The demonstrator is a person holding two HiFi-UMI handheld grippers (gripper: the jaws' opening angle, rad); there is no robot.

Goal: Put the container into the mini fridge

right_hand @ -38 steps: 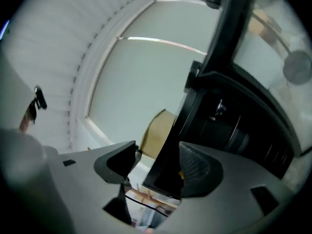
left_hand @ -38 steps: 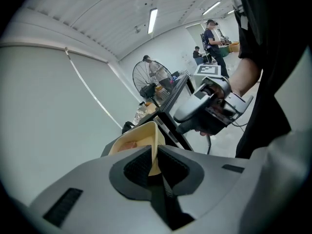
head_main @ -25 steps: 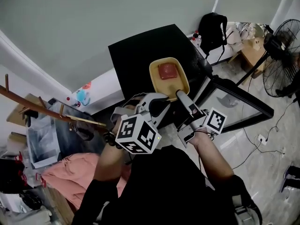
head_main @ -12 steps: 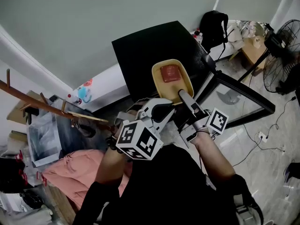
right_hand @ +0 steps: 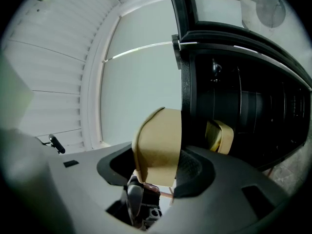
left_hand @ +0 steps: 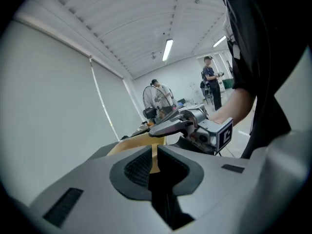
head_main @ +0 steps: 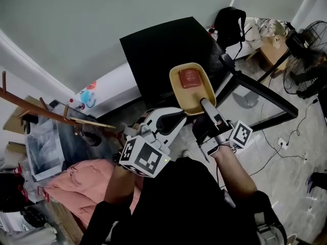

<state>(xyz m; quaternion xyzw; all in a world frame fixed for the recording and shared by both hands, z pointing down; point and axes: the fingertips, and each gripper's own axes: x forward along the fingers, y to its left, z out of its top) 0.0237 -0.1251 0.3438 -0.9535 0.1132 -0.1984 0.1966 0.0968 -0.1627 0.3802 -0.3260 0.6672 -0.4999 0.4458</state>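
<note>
Over on the left, against the wall, a wooden rack (head_main: pixel 51 114) leans above a heap of pink cloth (head_main: pixel 71 185). Next comes the person's left gripper (head_main: pixel 180 117), its marker cube (head_main: pixel 145 157) turned up toward the head camera. Its jaws are drawn nearly together, pinching the thin near rim of the yellow container (head_main: pixel 173 86); in the left gripper view that rim shows as a yellow sliver squeezed between the dark pads (left_hand: pixel 136 167). The container is held up in the air between both tools, in front of the black mini fridge (head_main: pixel 163 55) and not yet inside it. A red block (head_main: pixel 189 78) lies in the container. The right gripper (head_main: pixel 204 105) comes in from the other side at the container's near end, and its own cube (head_main: pixel 241 135) sits close to the wrist. In the right gripper view the container's tan outer wall (right_hand: pixel 158 145) stands between the jaws, which have just been closing. One pad looks close against the wall, while a dark gap shows at the other, so they are not yet clamped. Behind it the fridge's dark inside (right_hand: pixel 253 106) fills the right of that view. The fridge's glass door (head_main: pixel 255 106) swings open to the right. Farther right are a backpack (head_main: pixel 230 27) by the wall and a standing fan (head_main: pixel 306 60).
</note>
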